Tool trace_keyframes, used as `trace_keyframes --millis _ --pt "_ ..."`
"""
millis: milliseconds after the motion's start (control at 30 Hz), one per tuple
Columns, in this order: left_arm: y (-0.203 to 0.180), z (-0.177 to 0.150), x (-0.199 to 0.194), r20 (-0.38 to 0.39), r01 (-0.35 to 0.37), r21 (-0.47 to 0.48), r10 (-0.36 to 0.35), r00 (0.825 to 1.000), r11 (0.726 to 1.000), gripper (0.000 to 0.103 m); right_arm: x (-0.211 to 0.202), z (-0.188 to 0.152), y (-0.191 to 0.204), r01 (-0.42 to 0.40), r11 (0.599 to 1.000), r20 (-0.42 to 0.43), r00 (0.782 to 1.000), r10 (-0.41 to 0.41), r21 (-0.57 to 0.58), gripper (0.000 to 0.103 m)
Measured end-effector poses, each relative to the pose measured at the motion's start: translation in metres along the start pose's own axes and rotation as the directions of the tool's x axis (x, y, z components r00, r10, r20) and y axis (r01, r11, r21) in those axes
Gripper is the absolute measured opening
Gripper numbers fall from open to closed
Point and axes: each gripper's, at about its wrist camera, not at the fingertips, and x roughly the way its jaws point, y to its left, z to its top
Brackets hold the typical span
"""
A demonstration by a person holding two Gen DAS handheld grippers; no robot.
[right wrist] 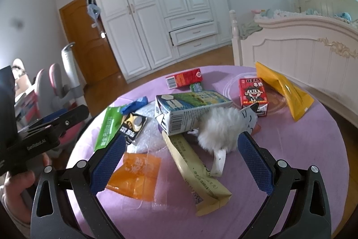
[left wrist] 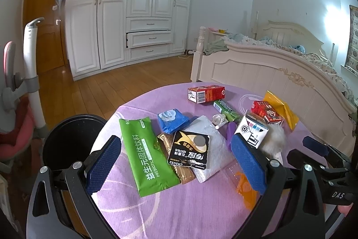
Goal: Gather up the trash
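The left gripper [left wrist: 175, 165] has its blue fingers [left wrist: 103, 164] wide apart and holds nothing. It hovers above the purple tabletop [left wrist: 179, 212]. Between its fingers lie a green prebiotic sachet [left wrist: 144, 153], a black battery card [left wrist: 190, 150] with a coin cell on it, a thin brown stick pack [left wrist: 181, 169] and a white bubble mailer [left wrist: 214, 149] under the card.

The right gripper [right wrist: 182, 166] also has its fingers [right wrist: 257, 166] spread open and empty. Just in front of them lie a long beige sachet [right wrist: 194, 174], an orange wrapper [right wrist: 136, 176] and a fluffy white cat toy [right wrist: 221, 127], which touches a milk carton [right wrist: 190, 109] lying on its side.

Farther out on the tabletop there are a red drink box [right wrist: 252, 91] standing upright, a second red carton [left wrist: 205, 93] lying flat, a green gum pack [left wrist: 226, 110], a blue crumpled wrapper [left wrist: 172, 120] and a yellow bag [right wrist: 284, 91].

A black trash bin [left wrist: 71, 140] stands on the floor just beside the left edge of the tabletop. A white bed frame [left wrist: 257, 73] and a white wardrobe [left wrist: 134, 3] are behind.
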Motion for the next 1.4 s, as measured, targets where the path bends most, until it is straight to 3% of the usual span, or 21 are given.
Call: trace_keyframes --millis 1400 --pt "0.0043 -0.0052 0.0025 -0.032 0.005 0.003 -0.005 0.999 1.0 0.098 -0.0024 -0.0038 -0.0012 0.004 1.0 -0.004 1.0 -0.004 0.008 0.099"
